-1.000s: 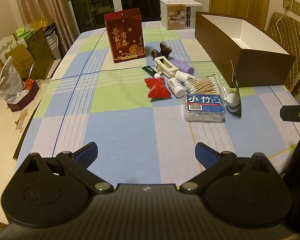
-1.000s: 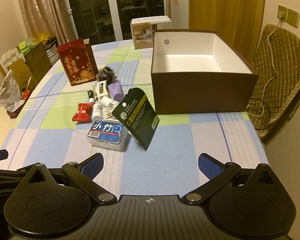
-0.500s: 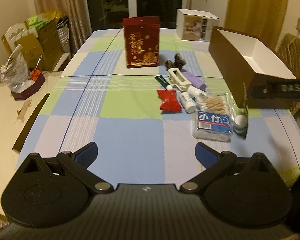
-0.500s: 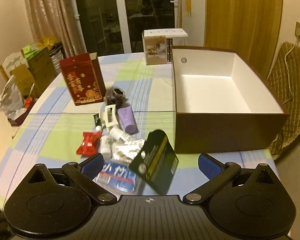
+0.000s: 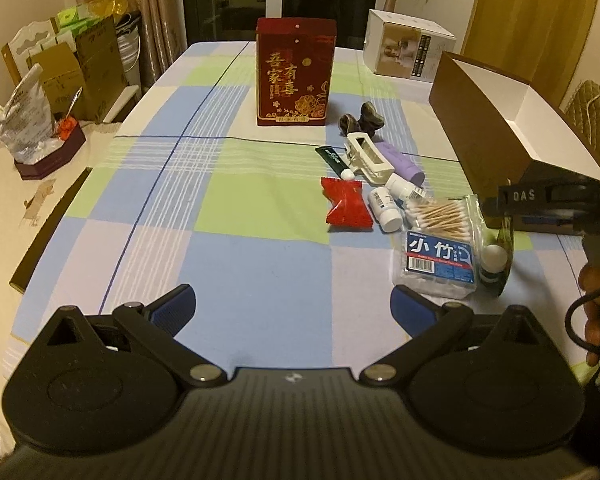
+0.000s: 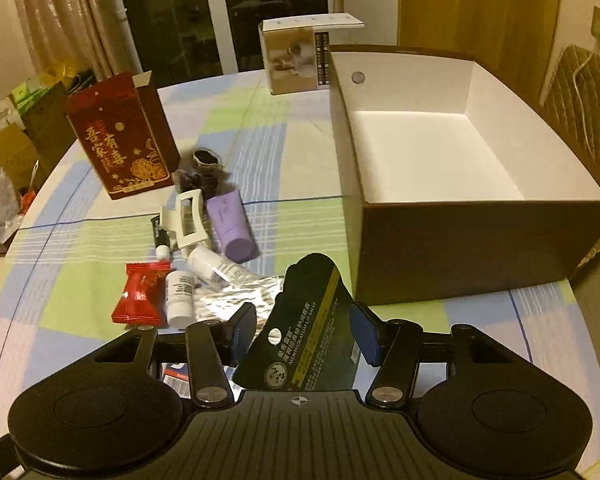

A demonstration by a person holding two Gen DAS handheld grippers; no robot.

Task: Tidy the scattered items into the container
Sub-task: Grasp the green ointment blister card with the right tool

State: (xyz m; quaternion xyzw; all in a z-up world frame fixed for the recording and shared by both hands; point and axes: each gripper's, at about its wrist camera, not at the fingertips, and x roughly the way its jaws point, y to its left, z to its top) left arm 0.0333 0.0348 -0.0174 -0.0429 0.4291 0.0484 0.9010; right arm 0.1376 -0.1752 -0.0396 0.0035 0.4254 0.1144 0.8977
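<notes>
A black lip-salve blister card (image 6: 304,332) stands tilted on the checked tablecloth, just in front of the open brown box (image 6: 460,252) with its white inside. My right gripper (image 6: 304,330) has the card between its blue pads (image 6: 244,328); its jaws are closing and sit close beside the card's edges. The card (image 5: 506,236) is edge-on in the left wrist view. Beside it lie a cotton swab pack (image 5: 440,256), a red candy wrapper (image 6: 140,300), small white bottles (image 6: 178,296), a purple tube (image 6: 232,224) and a white hair clip (image 6: 186,220). My left gripper (image 5: 292,304) hangs open over bare cloth.
A red gift box (image 5: 294,72) stands mid-table, with a white carton (image 5: 408,54) behind it. A dark scrunchie (image 6: 204,164) lies by the hair clip. Bags and cartons (image 5: 60,92) crowd a side surface on the left. A quilted chair (image 6: 580,96) is right of the box.
My right gripper has come forward and down onto the black card, and its jaws have narrowed around it. The left gripper has drifted sideways and rolled level, staying open.
</notes>
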